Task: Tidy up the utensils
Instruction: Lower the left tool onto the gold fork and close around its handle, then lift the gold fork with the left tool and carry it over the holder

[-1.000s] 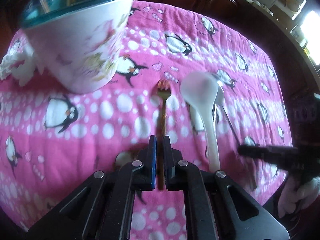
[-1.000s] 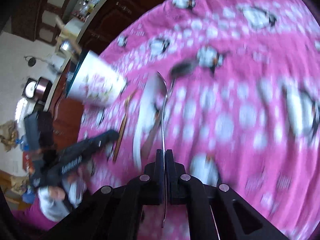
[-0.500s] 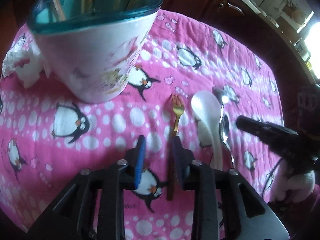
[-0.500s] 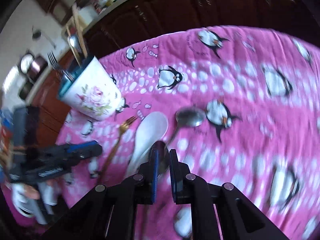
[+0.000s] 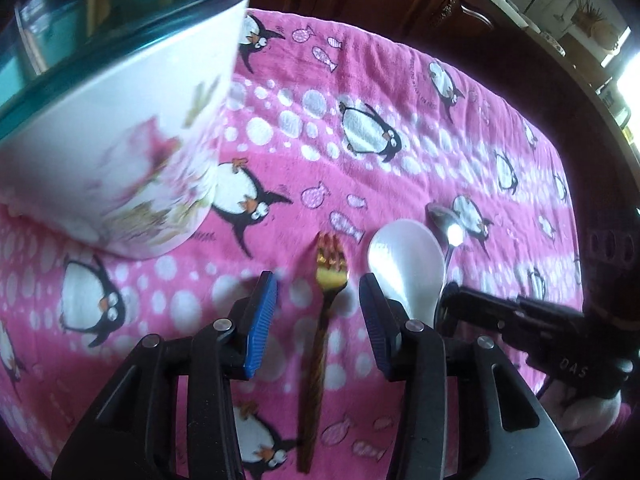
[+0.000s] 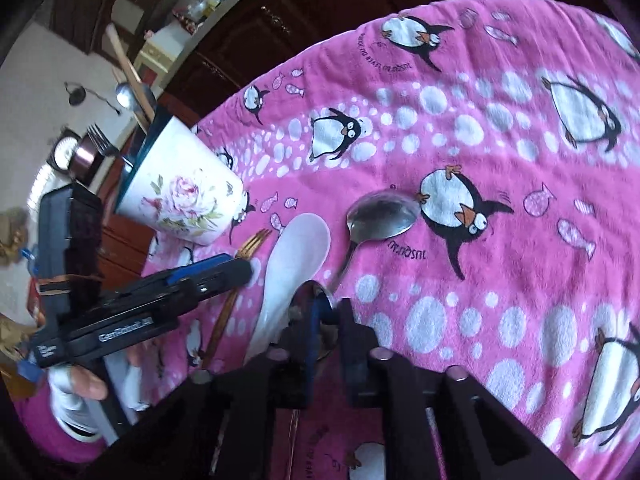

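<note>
Gold fork (image 5: 325,312) lies lengthwise between spread left gripper (image 5: 318,300) fingers, tines toward cup (image 5: 116,152).

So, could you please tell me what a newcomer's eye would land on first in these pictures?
Most striking is the bright pink penguin-print cloth covering the whole table. On it stands a white rose-patterned cup with a teal rim, holding utensils, at the far left. Beside it lie a gold fork, a white plastic spoon and a metal spoon in a row, with the open left gripper straddling the fork.
</note>
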`<action>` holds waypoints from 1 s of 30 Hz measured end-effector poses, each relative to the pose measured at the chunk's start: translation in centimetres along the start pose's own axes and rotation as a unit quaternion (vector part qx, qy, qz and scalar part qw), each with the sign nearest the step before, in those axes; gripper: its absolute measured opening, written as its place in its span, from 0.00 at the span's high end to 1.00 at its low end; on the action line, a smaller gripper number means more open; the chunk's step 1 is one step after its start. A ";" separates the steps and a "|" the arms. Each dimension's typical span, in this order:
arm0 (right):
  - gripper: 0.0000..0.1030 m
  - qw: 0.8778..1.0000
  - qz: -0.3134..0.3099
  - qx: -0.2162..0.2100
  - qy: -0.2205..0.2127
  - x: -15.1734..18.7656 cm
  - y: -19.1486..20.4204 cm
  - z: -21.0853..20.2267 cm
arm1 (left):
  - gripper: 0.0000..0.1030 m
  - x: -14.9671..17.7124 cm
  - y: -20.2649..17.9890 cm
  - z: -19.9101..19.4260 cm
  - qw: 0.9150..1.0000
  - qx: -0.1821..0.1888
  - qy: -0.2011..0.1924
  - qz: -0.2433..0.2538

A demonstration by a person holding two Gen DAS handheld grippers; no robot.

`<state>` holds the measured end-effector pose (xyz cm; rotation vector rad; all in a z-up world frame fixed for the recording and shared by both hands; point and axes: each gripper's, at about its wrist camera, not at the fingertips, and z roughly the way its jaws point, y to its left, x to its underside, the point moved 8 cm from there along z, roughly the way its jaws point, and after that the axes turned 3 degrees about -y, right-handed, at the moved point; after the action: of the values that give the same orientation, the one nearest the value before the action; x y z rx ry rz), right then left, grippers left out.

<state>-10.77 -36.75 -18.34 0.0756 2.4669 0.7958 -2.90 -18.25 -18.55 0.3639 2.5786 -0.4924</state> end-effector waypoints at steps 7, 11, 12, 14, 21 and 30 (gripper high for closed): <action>0.98 1.000 0.000 0.015 0.001 1.1 -1.3 -2.5 | 0.86 -0.2 -0.8 0.2 1.000 0.022 0.002 0.001; 0.98 1.000 0.017 0.002 0.013 1.7 -2.0 -2.8 | 0.86 0.7 -0.7 -0.8 1.000 0.029 0.004 0.012; 0.97 1.000 0.018 -0.005 0.014 1.8 -2.0 -2.7 | 0.86 0.8 -0.7 -0.9 0.999 0.029 0.004 0.012; 0.85 0.999 0.026 -0.014 0.017 1.8 -2.1 -2.4 | 0.86 1.2 -0.6 -1.4 0.999 0.030 0.003 0.014; 0.77 1.000 0.006 -0.015 0.006 0.8 -0.9 -1.1 | 0.86 1.5 -0.6 -4.3 0.999 0.043 -0.016 0.018; 0.97 0.997 -0.059 0.024 -0.037 0.0 1.9 -4.8 | 0.90 0.9 -0.5 -8.5 0.996 0.070 -0.049 0.024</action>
<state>-13.43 -37.71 -14.06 -0.0231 2.3968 0.6723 -7.31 -15.11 -11.89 0.4371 2.4413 -0.6579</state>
